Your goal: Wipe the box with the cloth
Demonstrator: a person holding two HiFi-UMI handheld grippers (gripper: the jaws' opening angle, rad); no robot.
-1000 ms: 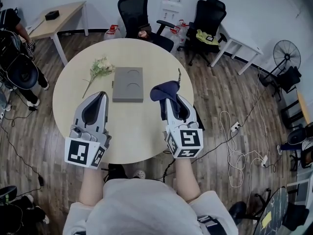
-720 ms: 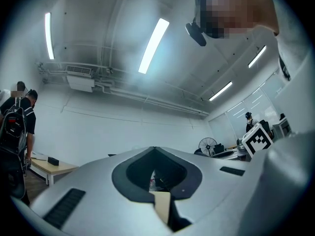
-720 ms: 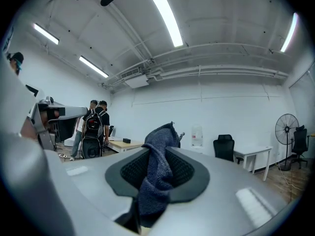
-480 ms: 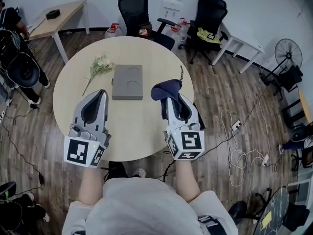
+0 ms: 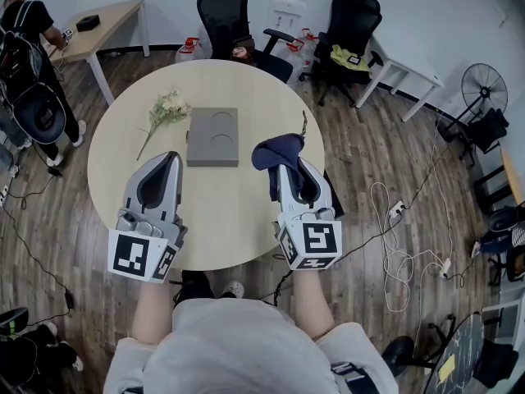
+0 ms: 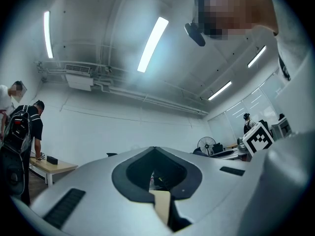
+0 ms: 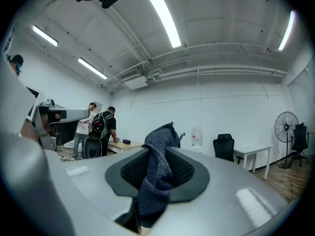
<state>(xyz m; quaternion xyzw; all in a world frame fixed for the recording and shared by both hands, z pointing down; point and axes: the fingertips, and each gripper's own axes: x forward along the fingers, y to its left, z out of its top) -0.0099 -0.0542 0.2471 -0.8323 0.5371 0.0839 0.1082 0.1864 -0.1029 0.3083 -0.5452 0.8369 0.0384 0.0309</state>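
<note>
A flat grey box (image 5: 213, 137) with two round dents lies on the round pale table (image 5: 246, 220), beyond both grippers. My right gripper (image 5: 281, 164) hovers to the box's right, shut on a dark blue cloth (image 5: 275, 152) that bunches out past its tip. In the right gripper view the cloth (image 7: 156, 173) is pinched between the jaws and stands up above them. My left gripper (image 5: 168, 159) sits left of the box's near corner, shut and holding nothing. The left gripper (image 6: 154, 150) looks up toward the ceiling, so the box is hidden in that view.
A small bunch of pale flowers (image 5: 166, 112) lies on the table left of the box. Two black office chairs (image 5: 228, 16) stand beyond the table. A person with a backpack (image 5: 29, 52) stands by a wooden desk (image 5: 102, 25) at far left. Cables (image 5: 394, 253) trail on the floor at right.
Both grippers and the cloth stay in place. The person at far left has stepped up toward the wooden desk.
</note>
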